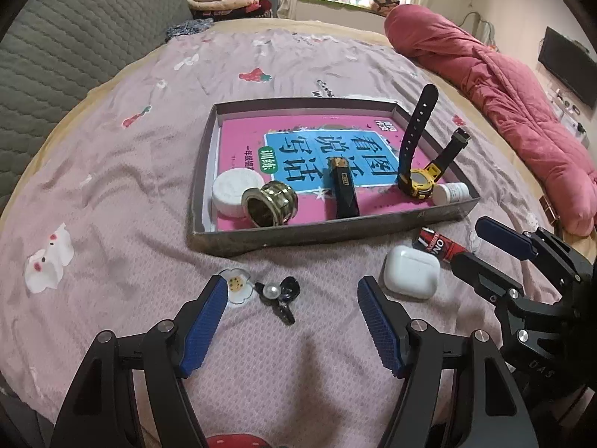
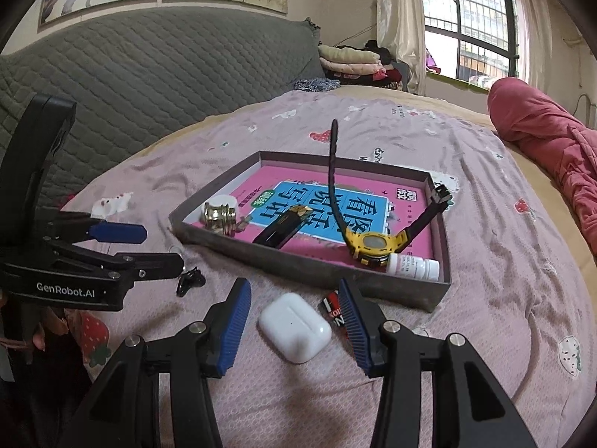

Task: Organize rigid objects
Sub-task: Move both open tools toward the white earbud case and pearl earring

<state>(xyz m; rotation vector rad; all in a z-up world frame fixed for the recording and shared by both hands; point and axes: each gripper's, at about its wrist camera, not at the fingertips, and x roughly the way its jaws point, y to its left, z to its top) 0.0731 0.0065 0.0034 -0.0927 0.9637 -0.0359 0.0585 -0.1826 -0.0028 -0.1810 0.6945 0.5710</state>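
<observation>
My left gripper is open just above the bedsheet, and a black hair clip with a pearl lies between its blue pads, touching neither. A clear flower clip sits by the left pad. My right gripper is open around a white earbuds case, with a gap on both sides. A red and black battery lies by its right pad. Each view shows the other gripper: the right gripper and the left gripper. The earbuds case and hair clip appear in both views.
A shallow grey tray holds a pink book, a white round jar, a brass ring, a black lighter, a yellow watch with straps up and a white bottle. A pink quilt lies at the right and a grey headboard behind.
</observation>
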